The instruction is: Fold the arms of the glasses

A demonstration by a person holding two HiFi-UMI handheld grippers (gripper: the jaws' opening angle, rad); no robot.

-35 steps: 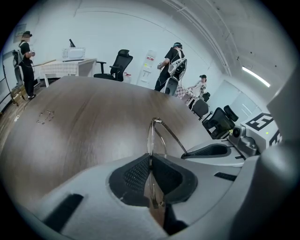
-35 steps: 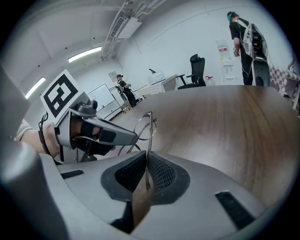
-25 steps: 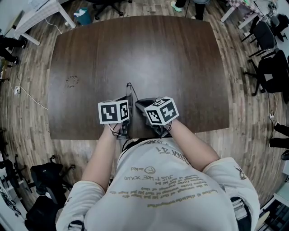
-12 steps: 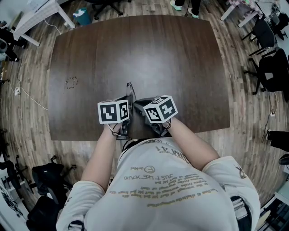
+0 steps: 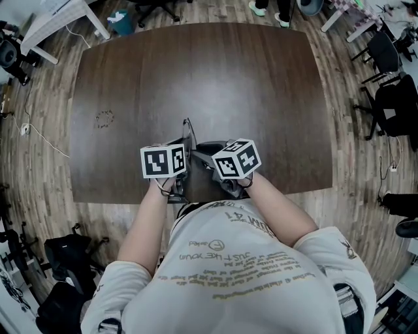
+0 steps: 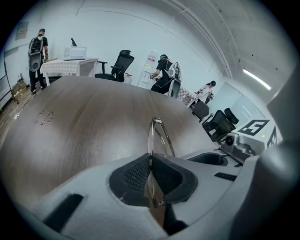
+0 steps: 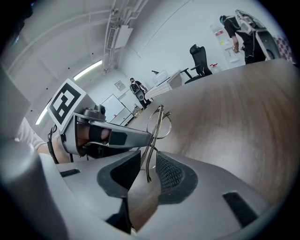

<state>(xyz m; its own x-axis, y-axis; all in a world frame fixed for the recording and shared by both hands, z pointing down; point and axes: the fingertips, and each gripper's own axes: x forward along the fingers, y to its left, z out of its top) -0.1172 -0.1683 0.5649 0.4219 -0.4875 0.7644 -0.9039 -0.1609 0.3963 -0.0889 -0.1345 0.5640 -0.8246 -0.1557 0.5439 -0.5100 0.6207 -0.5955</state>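
Observation:
Thin wire-rimmed glasses (image 6: pixel 157 136) are held on edge just above the dark wooden table (image 5: pixel 196 78), near its front edge. My left gripper (image 6: pixel 150 165) is shut on the rim, which rises from between its pads. In the right gripper view the glasses (image 7: pixel 158 123) stand in front of the left gripper, and one thin arm hangs down into the narrow gap of my right gripper (image 7: pixel 148 166), whose pads do not pinch it. In the head view both grippers meet close to my body: left gripper (image 5: pixel 183 147), right gripper (image 5: pixel 204 152), with the glasses (image 5: pixel 189 132) poking out between them.
A small ring-shaped mark (image 5: pixel 104 118) lies on the table's left part. Office chairs (image 5: pixel 392 98) stand to the right on the wooden floor, a white table (image 5: pixel 59 19) at the far left. People stand far back in the room (image 6: pixel 165 70).
My right gripper has shifted slightly to the right and tilted. The left gripper and the glasses have stayed almost still.

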